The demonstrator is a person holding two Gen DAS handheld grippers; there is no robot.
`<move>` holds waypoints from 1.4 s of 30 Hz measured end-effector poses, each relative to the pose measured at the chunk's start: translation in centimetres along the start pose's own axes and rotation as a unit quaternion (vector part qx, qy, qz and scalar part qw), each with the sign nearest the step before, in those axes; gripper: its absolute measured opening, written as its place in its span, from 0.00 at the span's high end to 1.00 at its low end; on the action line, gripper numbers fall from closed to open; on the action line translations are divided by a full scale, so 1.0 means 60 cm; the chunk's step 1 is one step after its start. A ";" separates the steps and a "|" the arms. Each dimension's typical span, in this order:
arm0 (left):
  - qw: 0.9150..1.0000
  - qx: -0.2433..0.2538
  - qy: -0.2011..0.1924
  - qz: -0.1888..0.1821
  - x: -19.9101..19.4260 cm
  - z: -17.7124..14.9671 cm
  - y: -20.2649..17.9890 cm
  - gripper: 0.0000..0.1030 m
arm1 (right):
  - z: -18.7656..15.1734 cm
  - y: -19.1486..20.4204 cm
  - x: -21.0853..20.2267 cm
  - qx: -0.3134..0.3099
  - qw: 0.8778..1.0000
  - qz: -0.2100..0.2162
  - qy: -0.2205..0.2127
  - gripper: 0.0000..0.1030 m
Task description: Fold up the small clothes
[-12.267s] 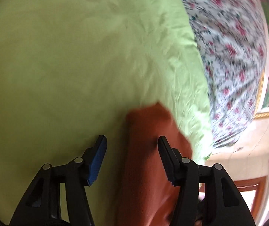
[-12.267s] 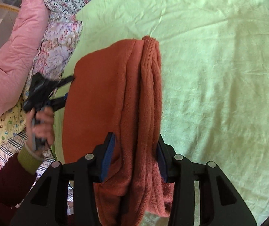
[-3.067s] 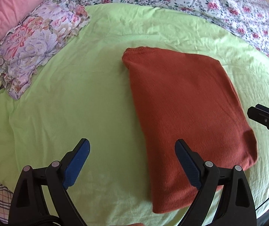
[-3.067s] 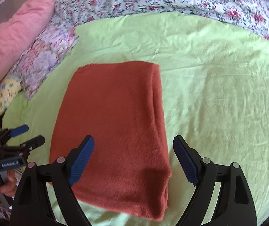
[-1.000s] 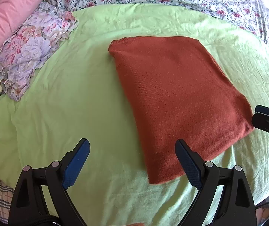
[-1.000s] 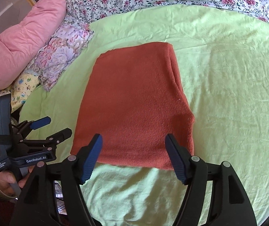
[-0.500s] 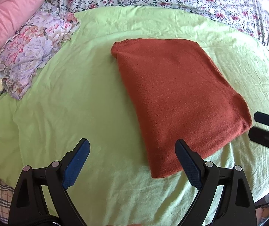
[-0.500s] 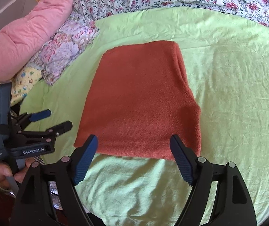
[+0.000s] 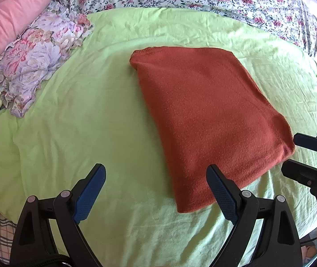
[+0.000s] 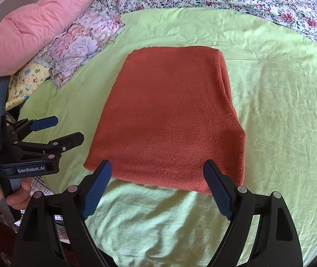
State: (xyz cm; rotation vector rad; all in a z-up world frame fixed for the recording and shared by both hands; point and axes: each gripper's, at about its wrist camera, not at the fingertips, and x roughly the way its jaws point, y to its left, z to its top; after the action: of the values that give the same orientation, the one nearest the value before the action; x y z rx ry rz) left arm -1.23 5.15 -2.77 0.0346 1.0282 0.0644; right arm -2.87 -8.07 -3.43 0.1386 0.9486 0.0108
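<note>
Right wrist view: floral pillow (image 10: 85, 44) and pink quilt (image 10: 31, 20) far left; folded rust sweater (image 10: 169, 120) lies mid-sheet (image 10: 280, 111) — my left gripper (image 10: 59, 129) and right gripper (image 10: 156, 166) hover released, gripping nothing.

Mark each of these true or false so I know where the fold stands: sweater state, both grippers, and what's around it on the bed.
1. The rust-red sweater lies folded flat on the green sheet. True.
2. The right gripper is clamped on the sweater's near edge. False: its fingers are spread open, holding nothing.
3. The left gripper is open and empty. True.
4. The sweater rests on top of the purple floral pillow. False: the pillow sits apart, off to the sweater's left.
5. A pink quilt lies at the far left beyond the pillow. True.
6. A sleeve hangs loose off the bed. False: no loose sleeve shows.
</note>
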 end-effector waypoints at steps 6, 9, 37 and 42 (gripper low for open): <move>1.000 0.004 0.001 -0.004 0.007 0.007 -0.006 0.10 | 0.006 -0.011 0.005 0.003 1.000 0.000 0.001 0.18; 1.000 0.006 0.002 -0.005 0.010 0.010 -0.009 0.10 | 0.010 -0.015 0.008 0.005 1.000 -0.002 0.003 0.18; 1.000 0.012 0.008 -0.013 0.032 0.036 -0.021 0.10 | 0.052 -0.037 0.025 0.008 1.000 0.000 0.004 0.18; 1.000 0.010 0.007 -0.015 0.036 0.043 -0.019 0.10 | 0.052 -0.038 0.030 0.007 1.000 -0.001 0.006 0.18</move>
State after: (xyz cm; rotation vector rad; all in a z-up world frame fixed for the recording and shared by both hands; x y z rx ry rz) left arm 2.15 4.14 -3.32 0.0370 1.0436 0.0281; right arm 0.62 -10.58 -3.39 0.1514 0.9604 0.0037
